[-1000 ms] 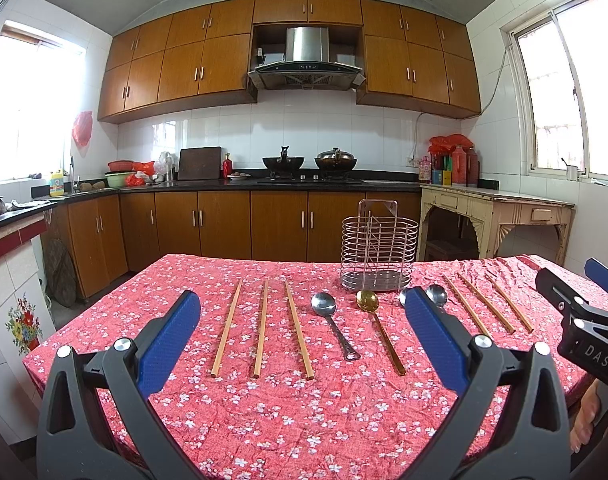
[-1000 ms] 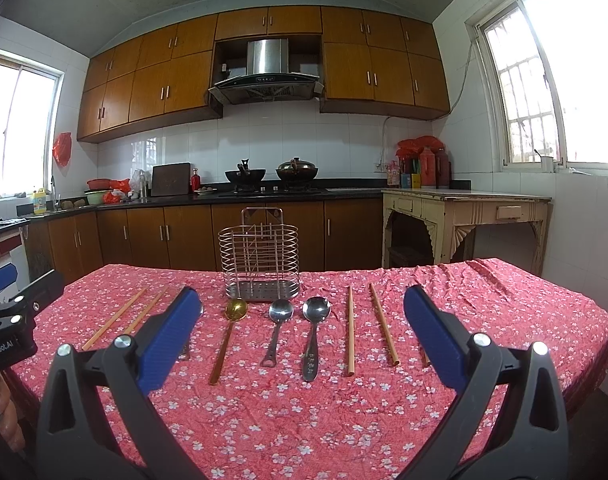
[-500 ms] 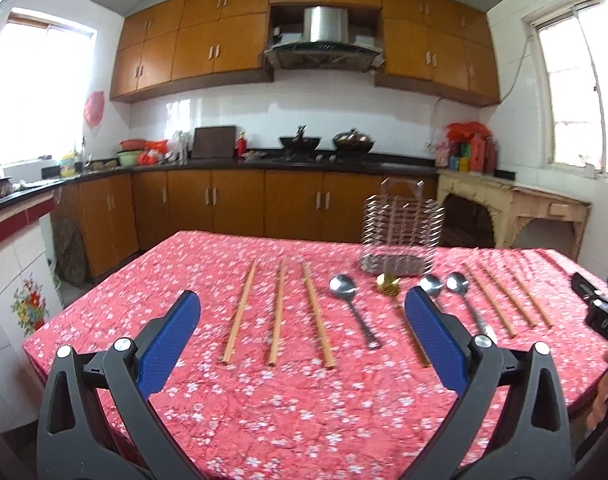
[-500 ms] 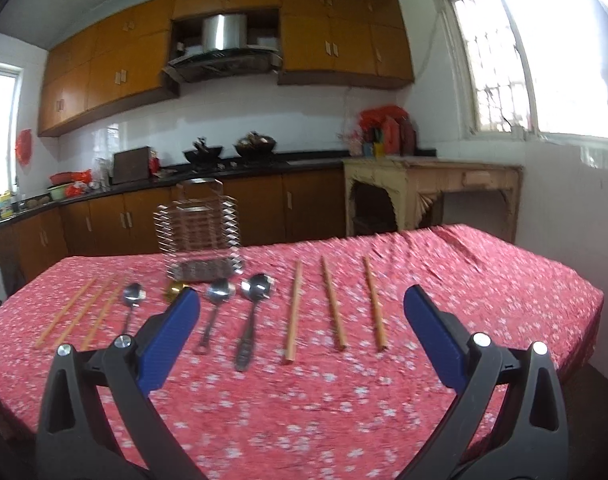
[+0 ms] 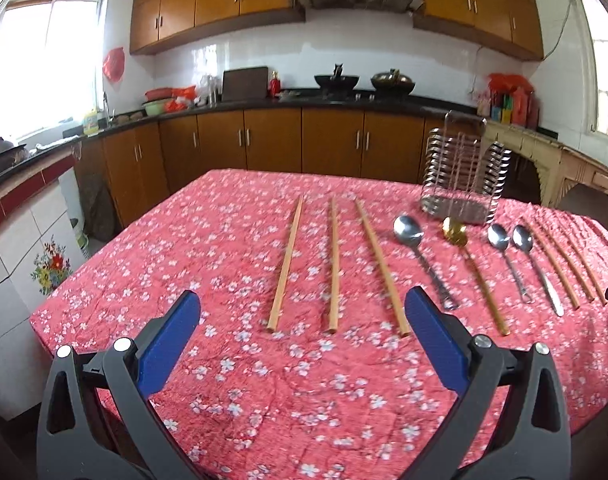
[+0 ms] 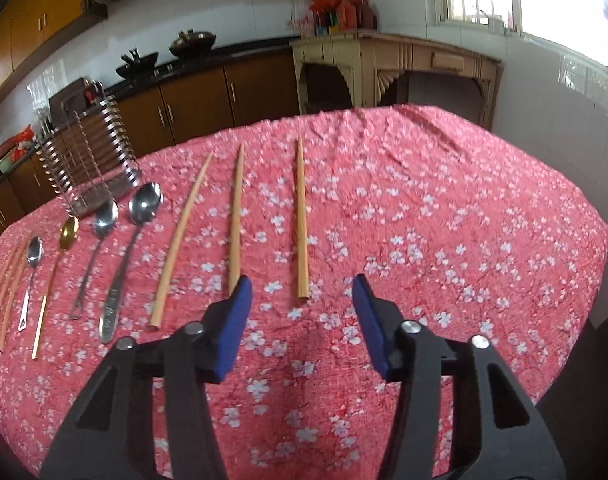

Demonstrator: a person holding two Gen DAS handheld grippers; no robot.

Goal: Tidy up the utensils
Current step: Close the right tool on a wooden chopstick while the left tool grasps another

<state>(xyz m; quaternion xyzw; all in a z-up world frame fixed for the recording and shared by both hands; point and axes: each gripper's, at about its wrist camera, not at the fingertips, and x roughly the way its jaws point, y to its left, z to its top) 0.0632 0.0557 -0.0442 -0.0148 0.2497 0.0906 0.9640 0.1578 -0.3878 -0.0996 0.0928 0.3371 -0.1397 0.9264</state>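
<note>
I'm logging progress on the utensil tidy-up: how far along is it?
Nothing is done: the wire rack stands empty. The right gripper is closing above the rightmost chopstick without gripping it; the left gripper is open and empty. All six chopsticks and four spoons lie on the tablecloth.

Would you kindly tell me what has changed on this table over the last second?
Both grippers dropped toward the table. The right gripper swung toward the rightmost chopstick; its fingers are closing, nothing between them yet. The left gripper stays open. Chopsticks, spoons and wire holder lie unmoved.
</note>
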